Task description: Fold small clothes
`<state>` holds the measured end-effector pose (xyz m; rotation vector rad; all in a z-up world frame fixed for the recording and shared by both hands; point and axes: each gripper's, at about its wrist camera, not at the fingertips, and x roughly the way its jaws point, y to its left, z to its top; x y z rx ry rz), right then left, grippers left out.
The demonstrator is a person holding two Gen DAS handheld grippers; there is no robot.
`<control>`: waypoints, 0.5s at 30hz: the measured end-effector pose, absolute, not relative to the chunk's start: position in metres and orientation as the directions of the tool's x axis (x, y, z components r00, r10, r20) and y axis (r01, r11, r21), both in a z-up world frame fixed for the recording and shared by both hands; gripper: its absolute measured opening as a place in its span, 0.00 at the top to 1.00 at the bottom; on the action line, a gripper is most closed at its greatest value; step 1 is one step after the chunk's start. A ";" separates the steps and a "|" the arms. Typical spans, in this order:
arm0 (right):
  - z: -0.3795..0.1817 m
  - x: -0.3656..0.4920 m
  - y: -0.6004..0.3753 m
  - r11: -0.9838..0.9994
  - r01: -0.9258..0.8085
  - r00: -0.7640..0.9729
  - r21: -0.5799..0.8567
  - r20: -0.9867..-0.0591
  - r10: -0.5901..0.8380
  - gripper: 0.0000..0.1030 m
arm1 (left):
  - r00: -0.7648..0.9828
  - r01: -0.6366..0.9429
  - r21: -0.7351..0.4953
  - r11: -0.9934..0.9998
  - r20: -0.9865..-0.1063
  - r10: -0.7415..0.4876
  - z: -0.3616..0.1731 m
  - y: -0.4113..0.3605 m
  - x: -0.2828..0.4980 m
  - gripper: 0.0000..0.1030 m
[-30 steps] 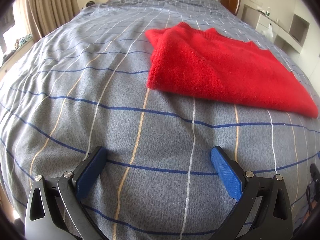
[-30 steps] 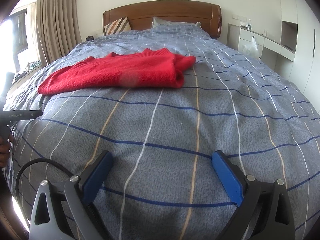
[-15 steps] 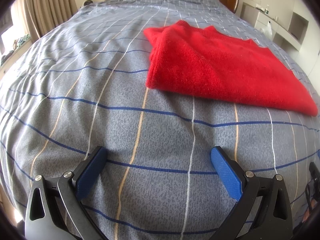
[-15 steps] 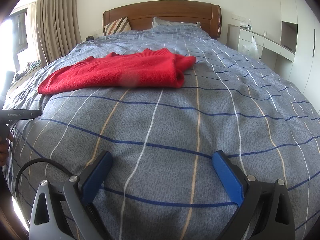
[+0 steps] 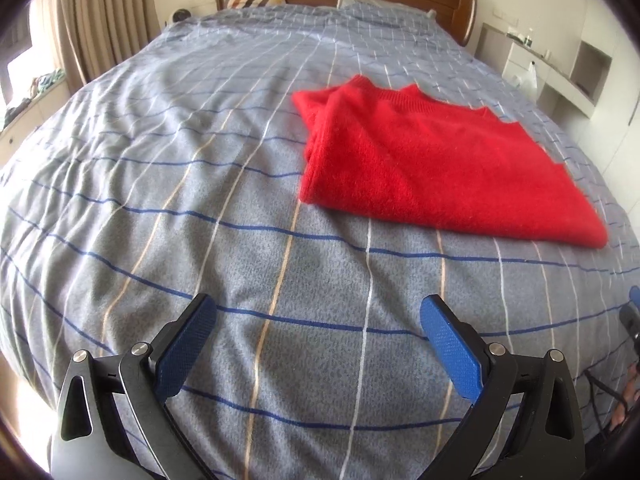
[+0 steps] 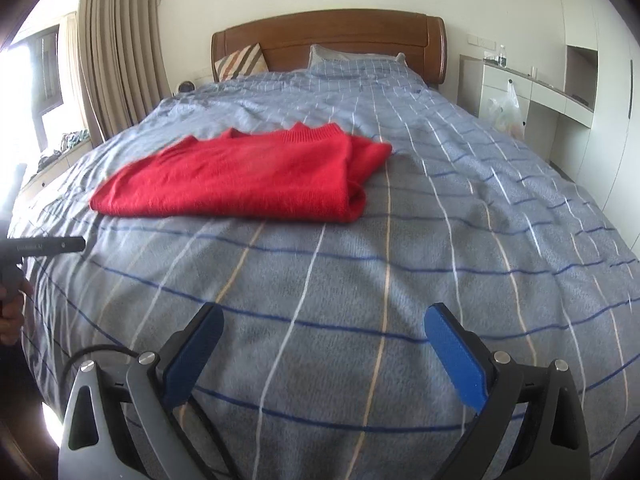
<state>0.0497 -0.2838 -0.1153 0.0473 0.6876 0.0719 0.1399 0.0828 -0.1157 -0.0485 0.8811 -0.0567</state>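
A partly folded red sweater (image 5: 436, 168) lies on the checked bedspread (image 5: 200, 208), well ahead of the left tool (image 5: 316, 344) and right tool (image 6: 320, 354), both spread and empty; a shallow pinch could undo its layers.

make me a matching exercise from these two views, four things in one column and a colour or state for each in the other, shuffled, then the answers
Things:
1. sweater
2. headboard
3. left gripper
4. striped cushion

States:
A. brown wood, at the far end of the bed
B. open, holding nothing
C. red, folded, lying on the bedcover
D. leaning against the headboard

Pairs: 1-C, 2-A, 3-B, 4-D
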 end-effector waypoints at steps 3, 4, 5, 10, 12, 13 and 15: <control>-0.090 0.080 -0.297 0.986 -0.091 0.754 0.142 -0.637 0.161 0.03 | 0.682 0.024 -0.085 0.996 -0.727 -0.078 -0.101 0.083 0.129 0.01; -0.085 0.095 -0.303 0.978 -0.097 0.737 0.182 -0.648 0.194 0.03 | 0.693 0.023 -0.094 0.995 -0.716 -0.084 -0.097 0.083 0.127 0.01; -0.082 0.113 -0.309 0.967 -0.096 0.715 0.235 -0.659 0.232 0.03 | 0.703 0.024 -0.102 0.994 -0.705 -0.089 -0.093 0.083 0.124 0.01; -0.103 0.207 -0.345 0.884 0.021 0.597 0.467 -0.715 0.363 0.27 | 0.725 0.041 -0.139 0.989 -0.678 -0.125 -0.077 0.089 0.110 0.01; -0.119 0.234 -0.349 0.850 0.060 0.560 0.523 -0.722 0.405 0.28 | 0.730 0.046 -0.134 0.990 -0.672 -0.124 -0.072 0.096 0.104 0.01; -0.128 0.245 -0.350 0.830 0.087 0.538 0.551 -0.727 0.426 0.33 | 0.732 0.044 -0.126 0.991 -0.671 -0.118 -0.069 0.100 0.103 0.01; -0.142 0.258 -0.349 0.809 0.139 0.521 0.572 -0.737 0.431 0.53 | 0.733 0.035 -0.116 0.993 -0.672 -0.104 -0.065 0.110 0.100 0.01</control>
